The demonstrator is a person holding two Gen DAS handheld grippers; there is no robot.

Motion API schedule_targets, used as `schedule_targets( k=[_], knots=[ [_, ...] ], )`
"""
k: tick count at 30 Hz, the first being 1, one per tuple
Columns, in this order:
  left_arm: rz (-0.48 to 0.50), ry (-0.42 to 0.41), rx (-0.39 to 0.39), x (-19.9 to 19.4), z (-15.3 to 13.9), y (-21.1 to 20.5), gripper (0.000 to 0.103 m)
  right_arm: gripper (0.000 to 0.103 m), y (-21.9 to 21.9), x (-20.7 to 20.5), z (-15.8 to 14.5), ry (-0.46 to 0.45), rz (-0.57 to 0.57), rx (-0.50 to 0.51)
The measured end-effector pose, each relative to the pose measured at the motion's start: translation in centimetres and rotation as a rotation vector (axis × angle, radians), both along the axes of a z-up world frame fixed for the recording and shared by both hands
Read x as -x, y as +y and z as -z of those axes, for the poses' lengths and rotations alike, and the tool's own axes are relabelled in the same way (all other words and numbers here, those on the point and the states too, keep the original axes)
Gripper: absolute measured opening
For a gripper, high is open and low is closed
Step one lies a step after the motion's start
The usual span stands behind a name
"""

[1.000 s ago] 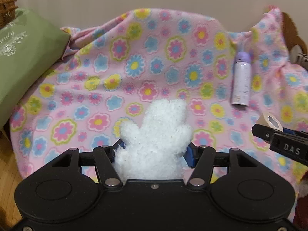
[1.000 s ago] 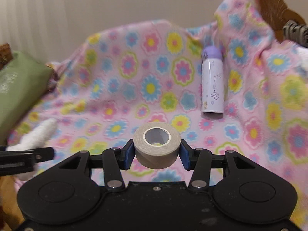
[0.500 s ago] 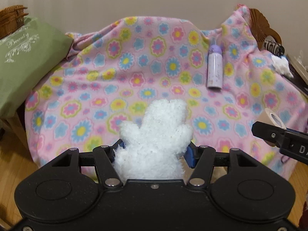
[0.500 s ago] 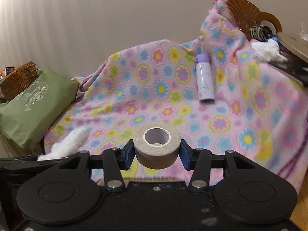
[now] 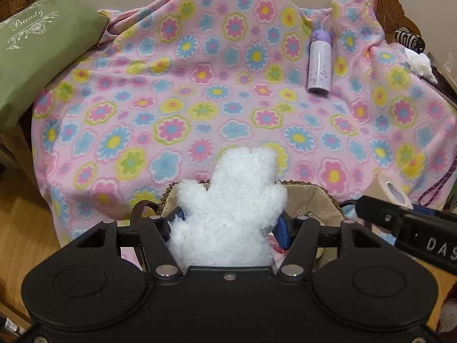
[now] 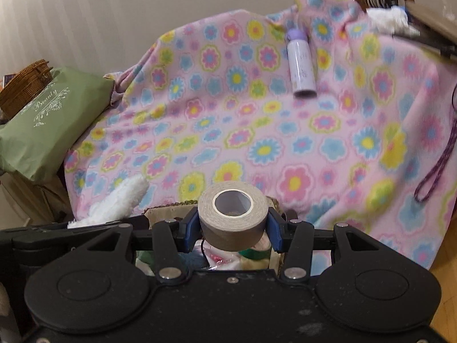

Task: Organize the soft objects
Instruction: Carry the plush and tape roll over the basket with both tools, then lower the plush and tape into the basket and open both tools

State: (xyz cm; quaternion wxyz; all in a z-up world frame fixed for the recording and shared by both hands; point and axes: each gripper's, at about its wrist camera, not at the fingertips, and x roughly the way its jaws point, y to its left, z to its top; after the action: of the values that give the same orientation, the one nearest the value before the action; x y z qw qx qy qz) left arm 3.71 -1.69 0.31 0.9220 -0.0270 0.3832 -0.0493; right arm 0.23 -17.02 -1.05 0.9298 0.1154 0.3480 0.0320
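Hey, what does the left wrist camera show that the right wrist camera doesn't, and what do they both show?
Left wrist only: the left gripper shut on the white plush toy, seen head on, plus the right gripper's DAS lettering.

Right wrist only: the right gripper shut on the roll of tape, its core facing the camera, and the items in the basket beneath it.

Both: the flowered blanket, purple bottle, green bag and basket.
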Motion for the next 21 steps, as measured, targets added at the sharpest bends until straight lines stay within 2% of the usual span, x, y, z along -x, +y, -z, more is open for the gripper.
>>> schedule_targets(
  k=[14,20,21],
  knots=[
    [-0.013,0.017,-0.013,-0.09,0.46,-0.01,0.060,0.048,0.89,-0.67,-0.13,0.016,-0.048,0.028],
    [-0.021,0.016,-0.008,-0.05,0.44,0.15,0.068,0.050,0.83,-0.62,-0.31,0.004,-0.059,0.031],
    [-0.023,0.014,-0.007,0.00,0.41,0.17,0.074,0.051,0.85,-0.61,-0.35,0.002,-0.057,0.035]
  ],
)
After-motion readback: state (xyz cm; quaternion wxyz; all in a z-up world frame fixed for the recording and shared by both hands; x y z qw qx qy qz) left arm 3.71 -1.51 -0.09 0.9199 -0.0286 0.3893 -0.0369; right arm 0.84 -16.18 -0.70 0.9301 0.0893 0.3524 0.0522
